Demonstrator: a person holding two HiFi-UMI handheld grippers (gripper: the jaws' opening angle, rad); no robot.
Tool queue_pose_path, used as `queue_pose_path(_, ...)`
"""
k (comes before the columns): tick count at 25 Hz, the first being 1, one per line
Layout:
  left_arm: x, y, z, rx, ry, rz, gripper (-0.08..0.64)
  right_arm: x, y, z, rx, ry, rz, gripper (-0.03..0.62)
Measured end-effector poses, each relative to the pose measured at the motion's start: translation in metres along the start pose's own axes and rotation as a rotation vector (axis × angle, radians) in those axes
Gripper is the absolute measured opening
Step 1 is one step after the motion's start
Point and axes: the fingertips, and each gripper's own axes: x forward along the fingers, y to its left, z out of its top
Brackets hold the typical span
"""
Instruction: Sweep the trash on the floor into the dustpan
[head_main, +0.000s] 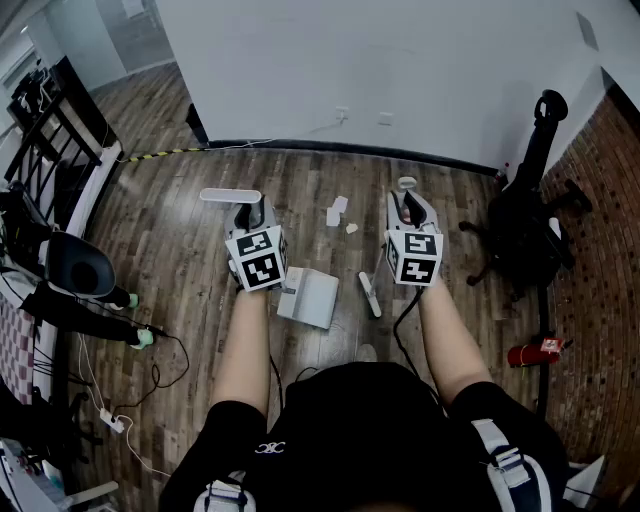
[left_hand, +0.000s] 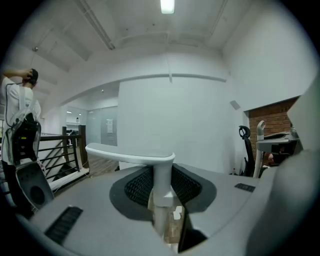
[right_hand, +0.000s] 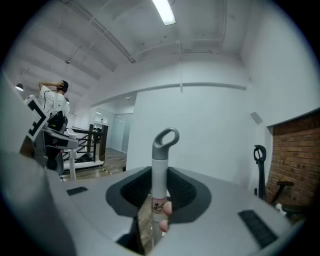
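Observation:
My left gripper is shut on the upright white stem of the dustpan handle, whose T-shaped top bar rises above the jaws. The white dustpan rests on the wooden floor between my arms. My right gripper is shut on the white broom handle, which ends in a grey loop. The broom head touches the floor just right of the dustpan. A few white scraps of trash lie on the floor beyond the dustpan, between the two grippers.
A black office chair and a red fire extinguisher stand at the right by a brick wall. A white wall closes the far side. Black railing, black equipment and floor cables fill the left. A person stands far left.

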Motion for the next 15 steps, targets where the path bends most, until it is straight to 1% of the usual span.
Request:
queue_pose_path(5, 0.004, -0.028, -0.001, 0.009, 0.0, -0.042, 0.109, 0.001, -0.017, -0.001, 0.0, -0.003, -0.014, 0.103)
queue_pose_path(9, 0.012, -0.044, 0.003, 0.021, 0.003, -0.041, 0.109, 0.007, -0.032, -0.004, 0.011, -0.003, -0.002, 0.101)
queue_pose_path(15, 0.03, -0.067, 0.017, 0.053, 0.006, -0.031, 0.107, 0.021, -0.057, -0.006, 0.048, -0.016, 0.017, 0.101)
